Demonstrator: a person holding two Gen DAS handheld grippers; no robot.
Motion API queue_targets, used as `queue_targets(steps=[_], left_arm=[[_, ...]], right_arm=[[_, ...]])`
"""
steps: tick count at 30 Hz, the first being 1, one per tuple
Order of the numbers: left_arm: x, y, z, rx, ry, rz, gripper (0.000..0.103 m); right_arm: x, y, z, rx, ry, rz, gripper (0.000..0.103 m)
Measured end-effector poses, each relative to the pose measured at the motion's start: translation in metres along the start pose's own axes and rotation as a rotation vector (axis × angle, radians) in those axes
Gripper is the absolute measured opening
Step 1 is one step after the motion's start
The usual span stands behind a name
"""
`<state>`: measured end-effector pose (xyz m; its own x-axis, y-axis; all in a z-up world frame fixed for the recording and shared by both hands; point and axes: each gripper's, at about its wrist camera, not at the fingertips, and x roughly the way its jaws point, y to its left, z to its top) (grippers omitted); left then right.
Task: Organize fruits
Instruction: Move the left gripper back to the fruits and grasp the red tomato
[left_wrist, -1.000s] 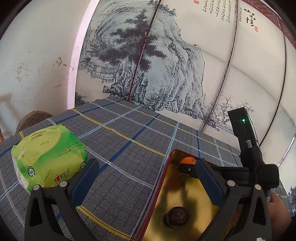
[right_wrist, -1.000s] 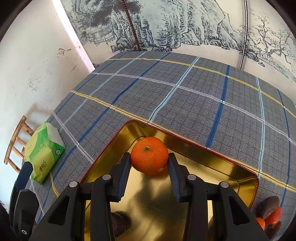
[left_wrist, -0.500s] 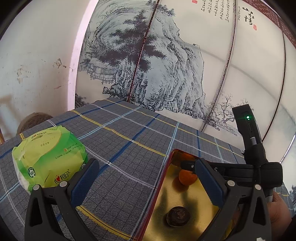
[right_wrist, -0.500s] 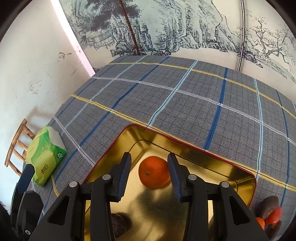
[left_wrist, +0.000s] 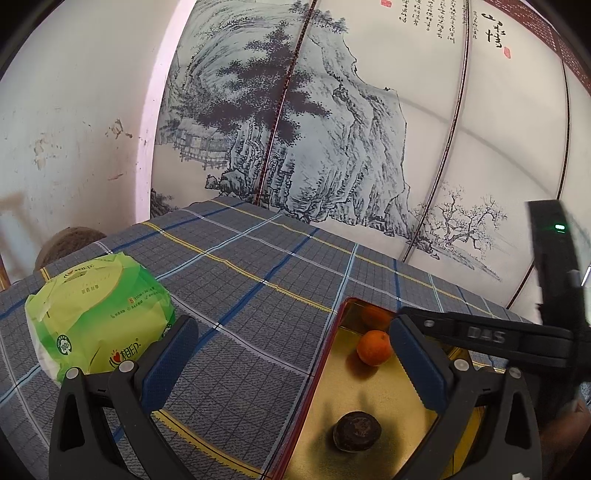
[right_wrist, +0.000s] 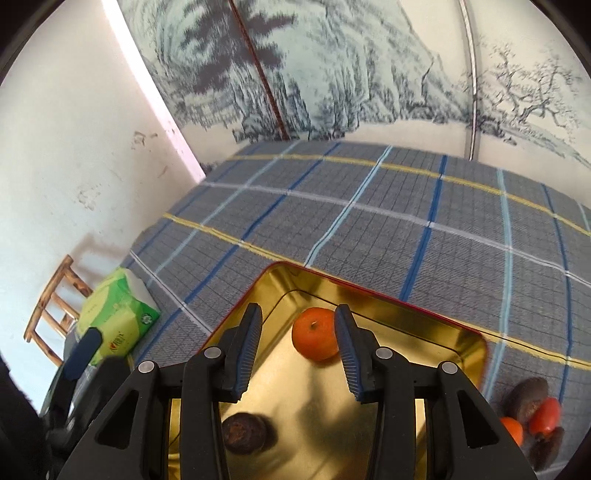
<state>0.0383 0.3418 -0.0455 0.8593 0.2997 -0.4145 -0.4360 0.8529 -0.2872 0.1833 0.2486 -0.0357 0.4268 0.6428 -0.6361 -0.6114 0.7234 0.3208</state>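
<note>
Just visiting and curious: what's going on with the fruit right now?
Right tongs open, empty, above gold tin. Left tongs open, idle. Orange and dark fruit lying in tin; more fruit waiting outside it. Nothing blocking.

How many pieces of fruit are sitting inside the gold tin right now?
2: an orange near the tin's far wall, and a dark round fruit at the near end. The right gripper may hide more.

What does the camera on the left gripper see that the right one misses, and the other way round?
Only the left view shows red seals and calligraphy on the wall. Only the right view shows a wooden chair and loose fruits on the checked cloth. Both show the gold metal tray, the orange mandarin, a dark round fruit and the green tissue pack.
</note>
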Motion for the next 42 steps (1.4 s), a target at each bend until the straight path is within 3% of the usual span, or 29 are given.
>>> queue_targets(steps=[5,9,17,20,24,27,30,32,35,38,42], left_arm=[[0.000,0.000,0.000,-0.002,-0.001,-0.001,0.102],[0.000,0.000,0.000,-0.001,-0.004,-0.002,0.102],[-0.009,-0.008,0.003,0.076,-0.063,-0.018,0.102],[-0.024,-0.025,0.001,0.176,-0.082,-0.058,0.102],[-0.058,-0.070,-0.006,0.359,-0.049,-0.175,0.102],[-0.078,-0.112,-0.011,0.507,0.026,-0.307,0.102],[-0.082,-0.153,-0.019,0.631,0.158,-0.427,0.101],[-0.074,-0.181,-0.035,0.703,0.299,-0.511,0.089],[-0.060,-0.207,-0.063,0.796,0.407,-0.505,0.068],[-0.042,-0.215,-0.078,0.830,0.470,-0.489,0.066],[-0.030,-0.226,-0.096,0.881,0.503,-0.451,0.061]], right_arm=[[-0.052,-0.010,-0.026,0.011,-0.112,-0.010,0.042],[-0.111,-0.041,-0.080,0.057,-0.174,-0.091,0.042],[-0.199,-0.133,-0.181,0.130,-0.117,-0.449,0.042],[-0.218,-0.159,-0.200,0.156,-0.117,-0.514,0.042],[-0.234,-0.179,-0.214,0.193,-0.141,-0.493,0.042],[-0.236,-0.189,-0.219,0.207,-0.147,-0.468,0.042],[-0.235,-0.199,-0.225,0.239,-0.145,-0.416,0.043],[-0.236,-0.205,-0.226,0.282,-0.162,-0.368,0.043],[-0.243,-0.228,-0.235,0.410,-0.197,-0.293,0.043],[-0.249,-0.234,-0.240,0.443,-0.234,-0.247,0.043],[-0.241,-0.227,-0.234,0.400,-0.203,-0.223,0.043]])
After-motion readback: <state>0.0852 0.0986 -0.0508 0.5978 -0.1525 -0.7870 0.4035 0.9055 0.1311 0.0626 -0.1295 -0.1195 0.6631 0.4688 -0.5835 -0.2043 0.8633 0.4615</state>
